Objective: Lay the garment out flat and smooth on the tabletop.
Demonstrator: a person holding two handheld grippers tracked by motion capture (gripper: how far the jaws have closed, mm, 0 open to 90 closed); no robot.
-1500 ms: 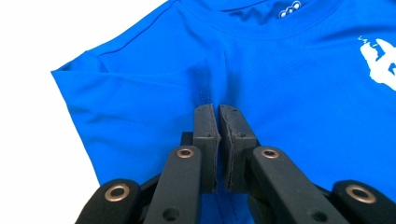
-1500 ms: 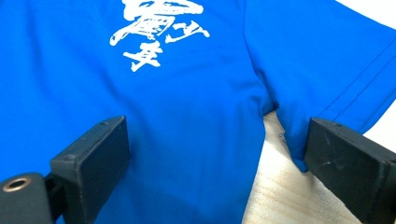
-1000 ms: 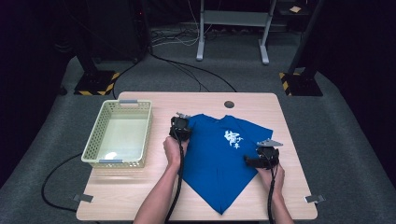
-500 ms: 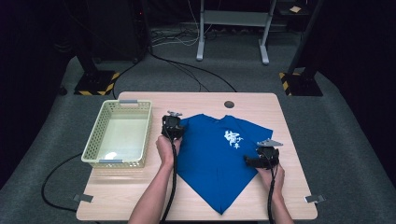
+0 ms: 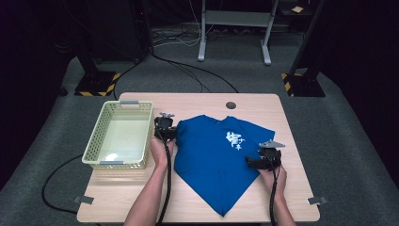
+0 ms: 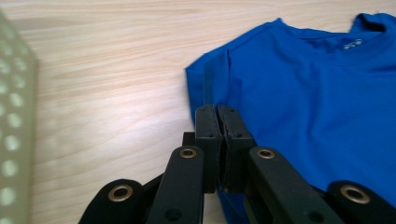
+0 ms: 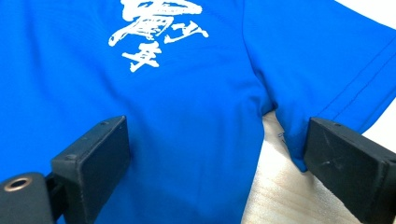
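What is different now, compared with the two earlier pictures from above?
The left gripper, shut on the sleeve of the shirt, has moved to the left, toward the basket, and has drawn that sleeve out with it, so the shirt is spread wider on that side. Nothing was let go. The right gripper, with its fingers open over the other side of the shirt, stayed in place, and so did the basket.

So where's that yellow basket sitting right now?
In the high view the basket stands on the table's left side, just left of the left gripper and the blue T-shirt.
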